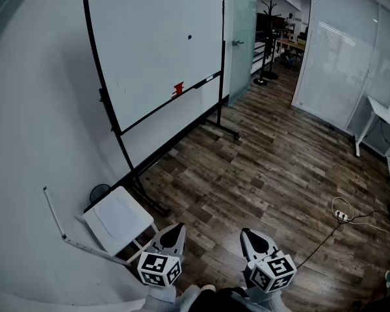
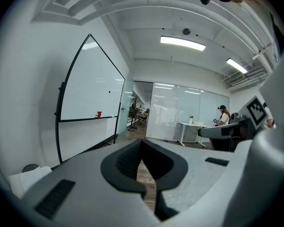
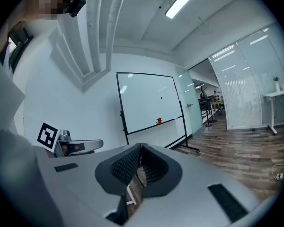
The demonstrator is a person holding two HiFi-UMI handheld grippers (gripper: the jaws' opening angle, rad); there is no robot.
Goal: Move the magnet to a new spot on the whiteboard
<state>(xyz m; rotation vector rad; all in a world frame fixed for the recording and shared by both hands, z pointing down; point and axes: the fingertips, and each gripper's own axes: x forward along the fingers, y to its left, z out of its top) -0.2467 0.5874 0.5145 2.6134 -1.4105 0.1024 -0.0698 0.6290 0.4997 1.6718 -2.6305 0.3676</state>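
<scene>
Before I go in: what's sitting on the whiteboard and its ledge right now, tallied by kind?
Black magnet on the whiteboard: 1
Red object on the ledge: 1
Pale stick-shaped item on the ledge, maybe a marker: 1
Total: 3

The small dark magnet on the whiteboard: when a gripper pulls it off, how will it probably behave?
The magnet is only a tiny dark dot, so probably light and rigid, but easy to fumble. It holds on the standing whiteboard, so it likely clings, then releases suddenly. The board's stand may wobble if pushed.
</scene>
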